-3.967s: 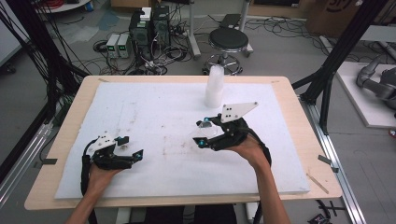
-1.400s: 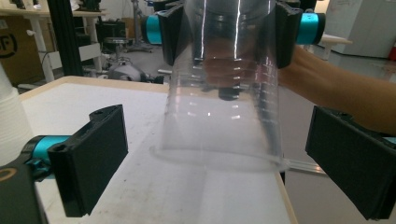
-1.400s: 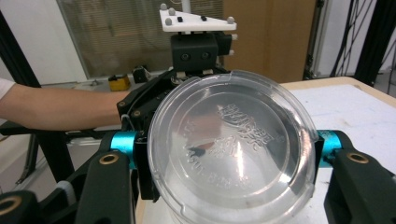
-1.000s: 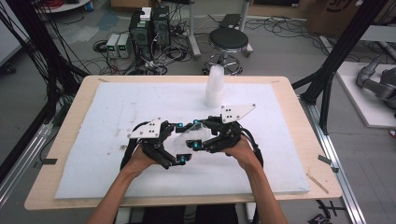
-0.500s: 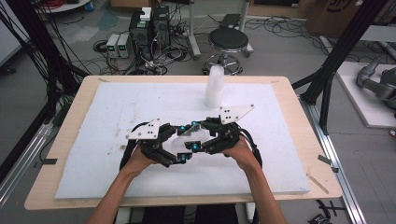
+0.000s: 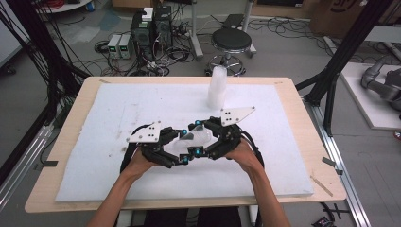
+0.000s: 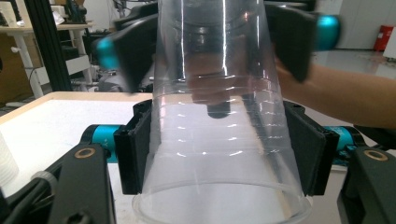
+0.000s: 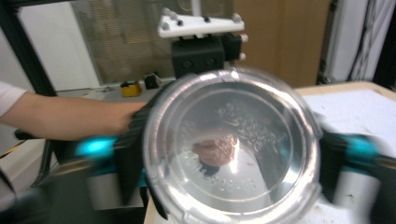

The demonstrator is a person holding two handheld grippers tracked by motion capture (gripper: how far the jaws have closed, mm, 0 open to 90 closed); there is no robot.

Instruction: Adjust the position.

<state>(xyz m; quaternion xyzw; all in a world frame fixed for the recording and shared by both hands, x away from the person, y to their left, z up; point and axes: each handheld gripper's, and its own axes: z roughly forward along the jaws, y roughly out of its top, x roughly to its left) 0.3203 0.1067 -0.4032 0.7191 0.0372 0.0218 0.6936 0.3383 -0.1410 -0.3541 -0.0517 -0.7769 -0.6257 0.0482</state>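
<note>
I am holding a clear plastic cup (image 6: 197, 138) on its side above the middle of the white pad (image 6: 118, 113) on the table (image 6: 302, 118). My left claw (image 6: 180, 146) is pinching its wide rim end, and my right claw (image 6: 195, 139) is gripping its base end. A stack of cups (image 6: 217, 88) is standing upright near the far edge
</note>
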